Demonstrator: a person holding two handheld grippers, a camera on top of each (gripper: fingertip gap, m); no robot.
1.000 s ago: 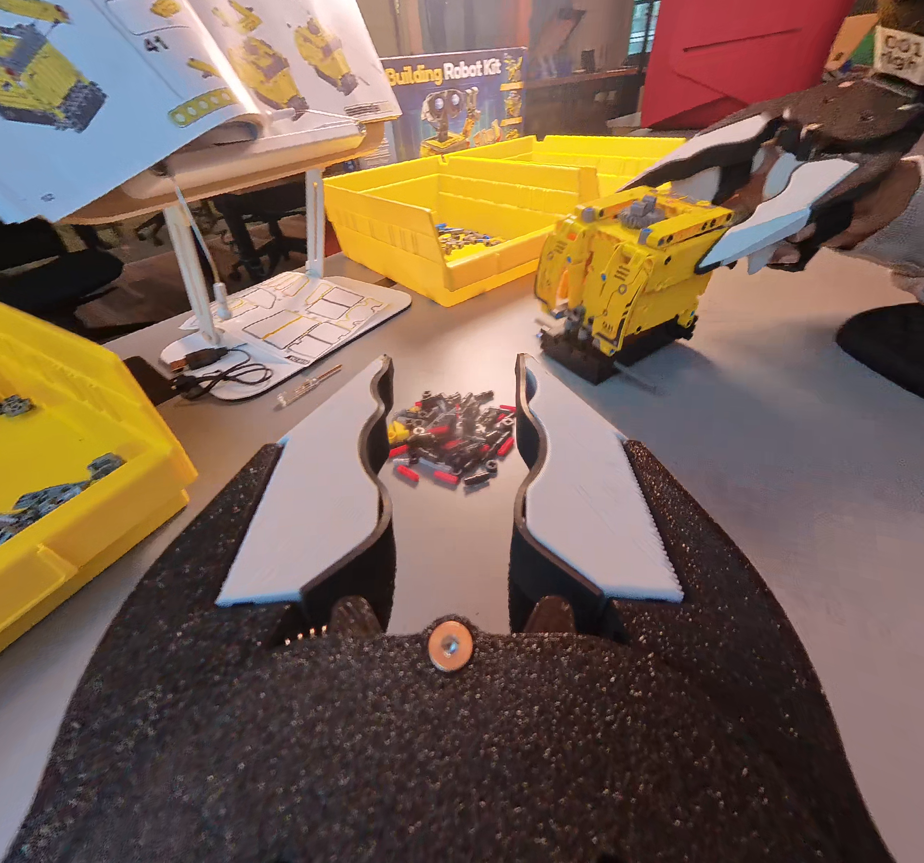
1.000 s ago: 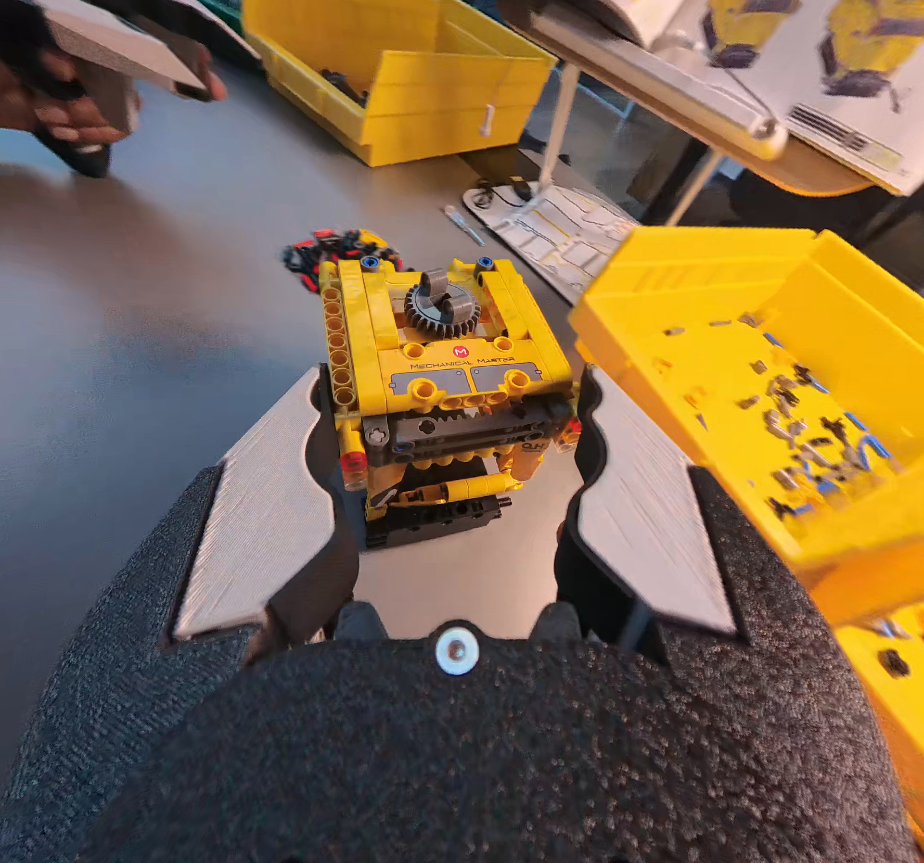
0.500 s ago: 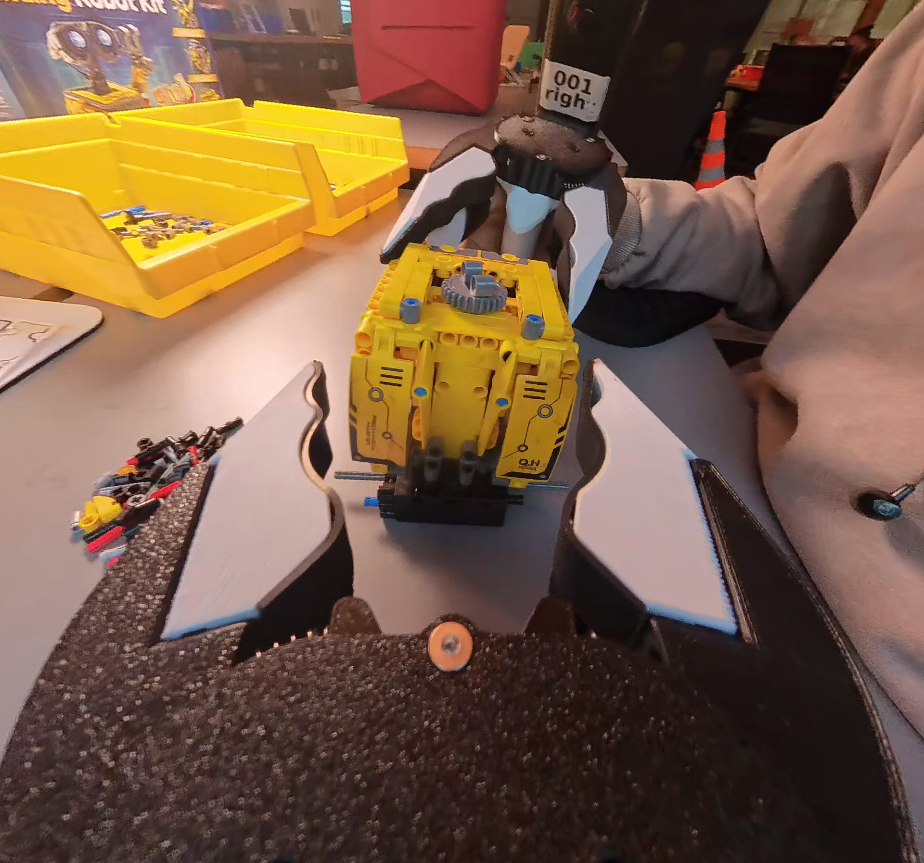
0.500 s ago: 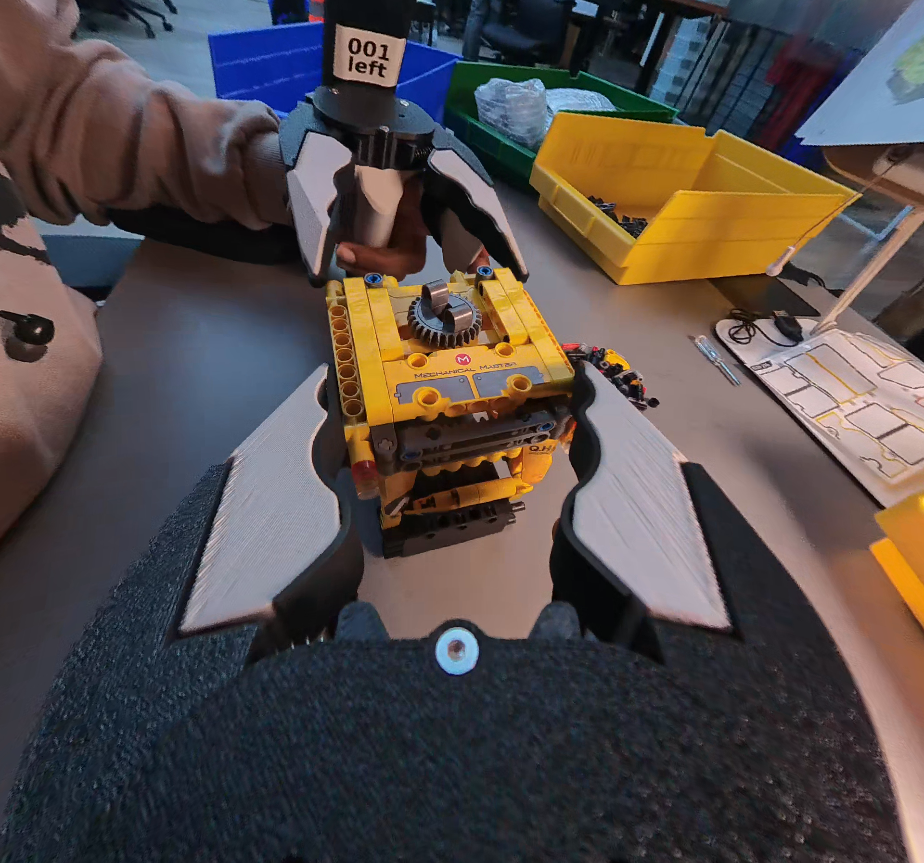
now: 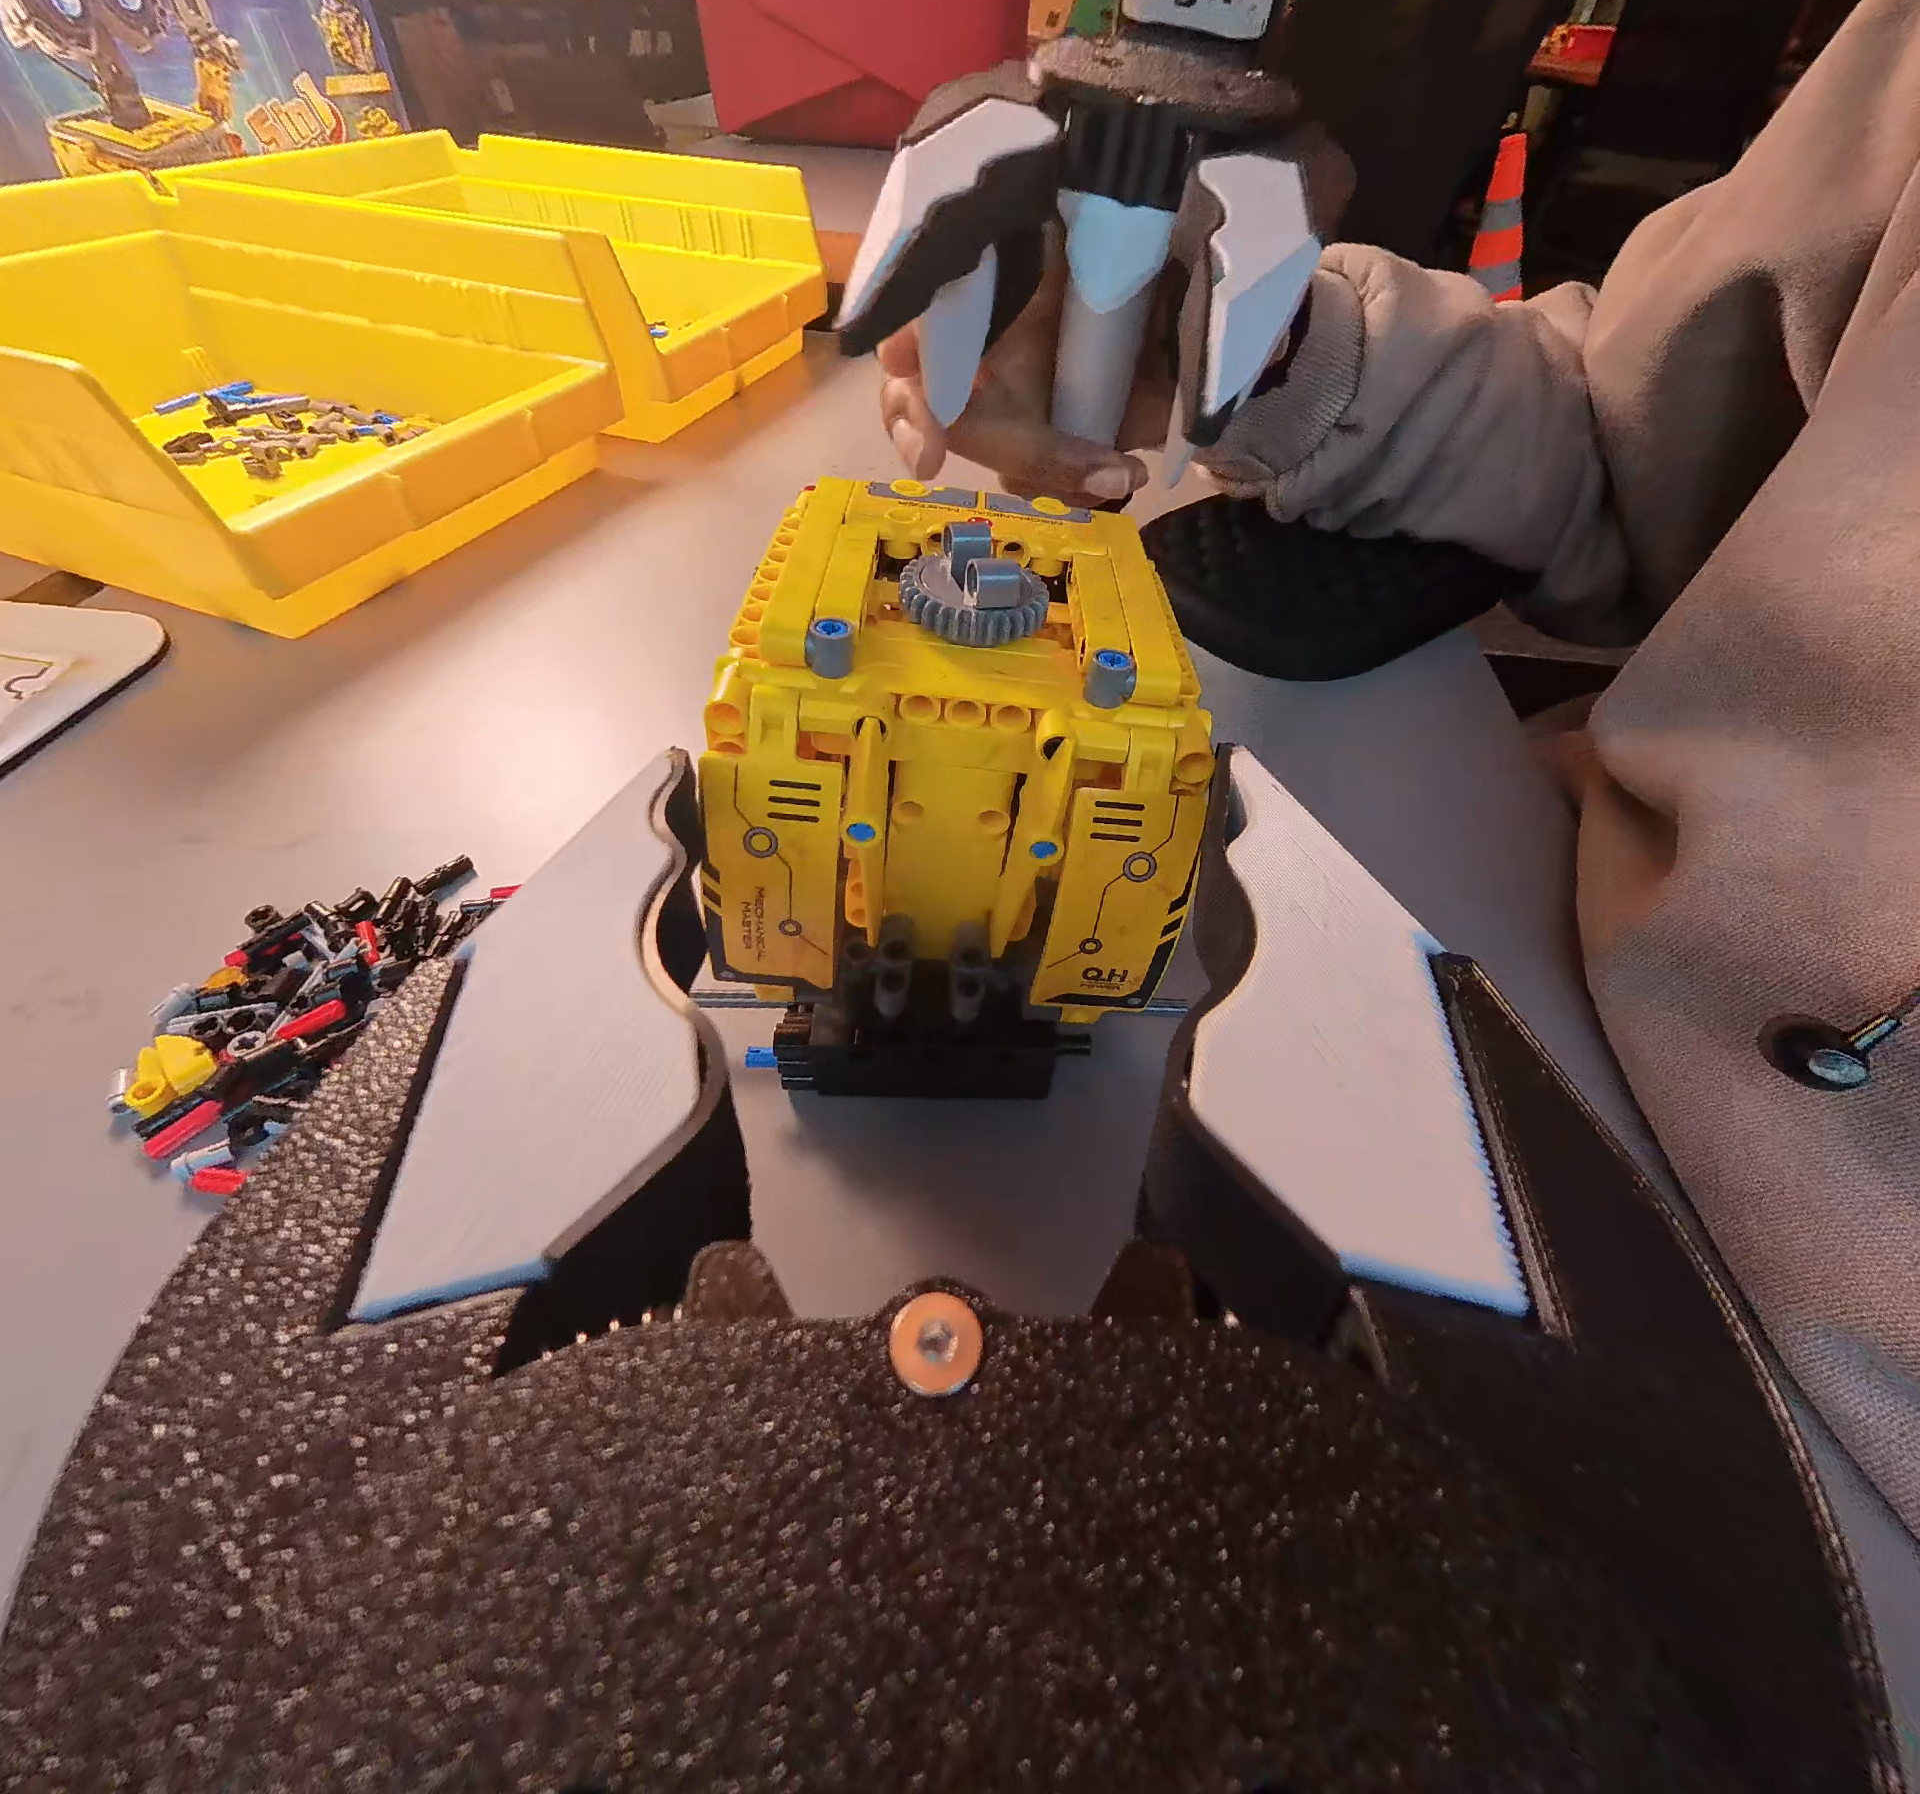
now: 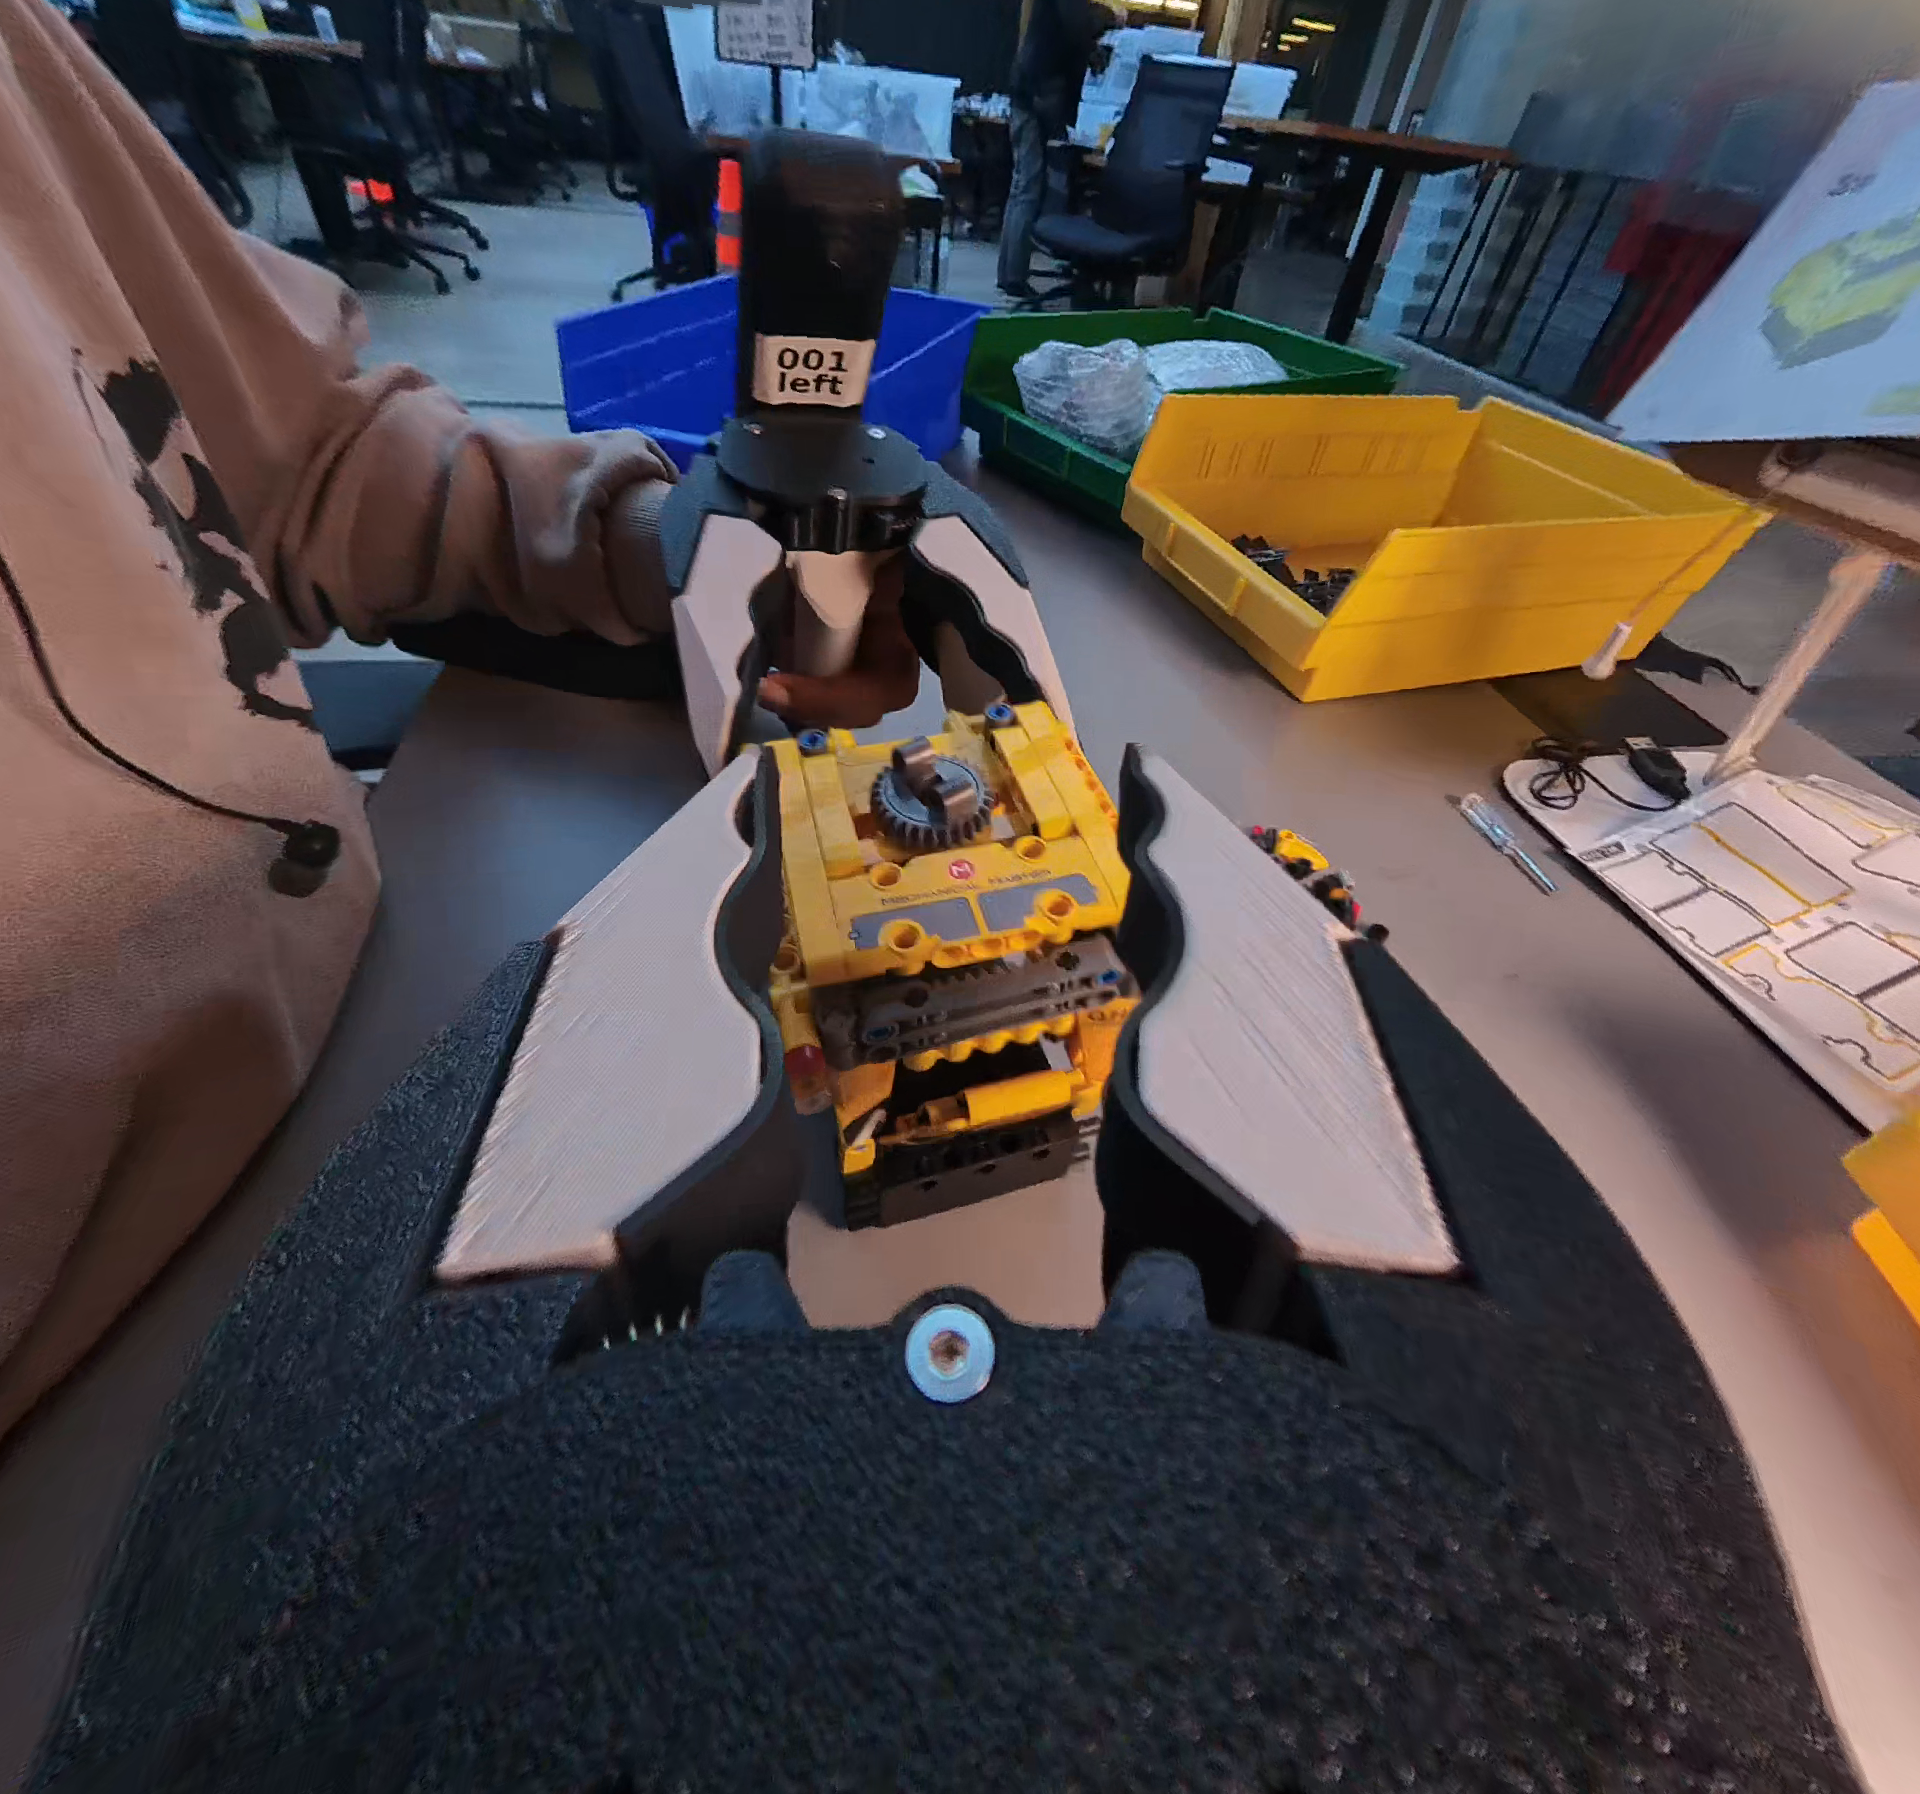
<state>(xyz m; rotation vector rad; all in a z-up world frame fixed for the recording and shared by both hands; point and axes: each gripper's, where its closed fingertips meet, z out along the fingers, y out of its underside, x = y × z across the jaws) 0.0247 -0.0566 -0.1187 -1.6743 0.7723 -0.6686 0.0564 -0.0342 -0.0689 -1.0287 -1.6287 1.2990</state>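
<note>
Left wrist view showed the left gripper [image 5: 951,871] with spread fingers flanking a yellow brick-built robot body [image 5: 951,809] standing on the grey table [image 5: 416,705]. The right gripper [image 6: 940,861] bracketed it from the opposite side, fingers apart; whether they touched, I cannot tell.

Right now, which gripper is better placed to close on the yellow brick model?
Left, probably. The left gripper has its open fingers flanking the yellow brick model low on both sides; in the left wrist view the right gripper hangs open, above and behind it.
</note>
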